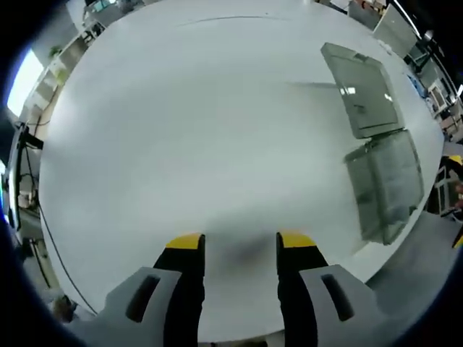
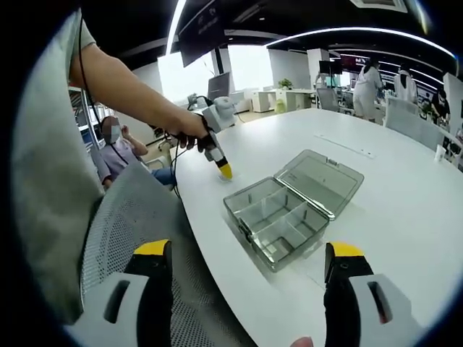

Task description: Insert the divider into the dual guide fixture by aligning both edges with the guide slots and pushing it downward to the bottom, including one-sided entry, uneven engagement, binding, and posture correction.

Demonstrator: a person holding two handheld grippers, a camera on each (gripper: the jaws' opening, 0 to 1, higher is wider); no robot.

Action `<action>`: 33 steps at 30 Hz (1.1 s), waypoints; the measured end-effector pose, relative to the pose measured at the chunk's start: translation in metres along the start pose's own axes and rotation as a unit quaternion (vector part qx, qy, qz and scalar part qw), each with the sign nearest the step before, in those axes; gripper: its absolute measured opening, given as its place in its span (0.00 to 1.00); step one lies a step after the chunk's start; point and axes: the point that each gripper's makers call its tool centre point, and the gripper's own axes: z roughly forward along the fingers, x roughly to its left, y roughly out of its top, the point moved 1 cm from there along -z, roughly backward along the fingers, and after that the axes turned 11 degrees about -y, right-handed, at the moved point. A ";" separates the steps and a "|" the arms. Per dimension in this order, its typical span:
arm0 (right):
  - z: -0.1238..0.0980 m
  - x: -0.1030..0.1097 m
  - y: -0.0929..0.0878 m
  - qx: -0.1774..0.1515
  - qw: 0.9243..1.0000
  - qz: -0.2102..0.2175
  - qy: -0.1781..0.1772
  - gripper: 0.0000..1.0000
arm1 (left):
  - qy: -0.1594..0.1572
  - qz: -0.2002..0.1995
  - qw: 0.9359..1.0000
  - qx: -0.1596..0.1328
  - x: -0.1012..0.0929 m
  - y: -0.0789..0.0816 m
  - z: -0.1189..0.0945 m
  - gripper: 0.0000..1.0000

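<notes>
A clear grey plastic compartment box (image 2: 278, 220), its hinged lid (image 2: 318, 181) thrown open flat, sat near the edge of the wide white counter (image 2: 405, 195). The left tongs (image 2: 225, 171) hovered beside it, jaws parted and empty. The right tongs (image 2: 249, 264) hung wide open and empty nearer the edge, above a grey mesh chair (image 2: 130, 217).

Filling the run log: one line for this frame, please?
phase: pre-grasp | left gripper: open, empty, over white table | right gripper: open, empty | clear compartment box: lid open, on table | divider: not identifiable
</notes>
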 end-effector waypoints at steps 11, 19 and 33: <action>0.001 0.001 0.000 0.000 1.000 -0.002 0.001 0.85 | 0.009 -0.003 1.000 0.014 0.004 -0.005 0.002 0.37; 0.000 -0.001 -0.001 0.004 1.000 -0.005 -0.001 0.85 | 0.015 -0.005 1.000 0.017 0.007 -0.006 0.002 0.33; -0.001 0.001 -0.001 0.004 1.000 -0.005 -0.001 0.85 | 0.029 0.003 0.999 0.021 0.007 -0.007 0.002 0.33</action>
